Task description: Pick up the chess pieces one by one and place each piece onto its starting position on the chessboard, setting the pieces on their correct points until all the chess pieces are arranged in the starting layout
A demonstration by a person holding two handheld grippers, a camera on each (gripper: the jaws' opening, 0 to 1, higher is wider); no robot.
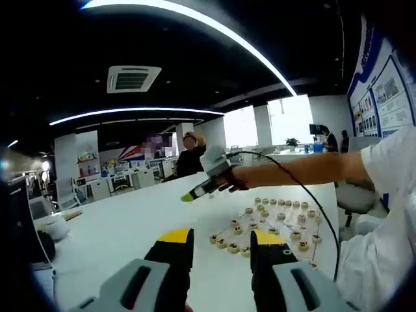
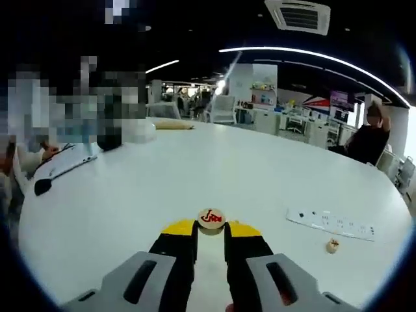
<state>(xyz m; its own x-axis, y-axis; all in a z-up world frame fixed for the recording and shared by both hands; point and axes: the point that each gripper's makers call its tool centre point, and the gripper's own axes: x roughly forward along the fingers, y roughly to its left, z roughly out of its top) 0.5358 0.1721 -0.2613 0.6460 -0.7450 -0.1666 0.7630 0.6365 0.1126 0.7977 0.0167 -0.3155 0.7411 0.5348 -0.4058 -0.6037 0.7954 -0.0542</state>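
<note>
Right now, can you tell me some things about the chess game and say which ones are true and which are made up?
1. The right gripper is holding a round chess piece with a red mark. True.
2. The left gripper is holding a chess piece too. False: its jaws stand apart with nothing between them.
3. Many chess pieces sit together on the white table. True.
4. A power strip lies on the table. True.
5. One small piece sits on top of the power strip. False: it lies on the table beside it.
</note>
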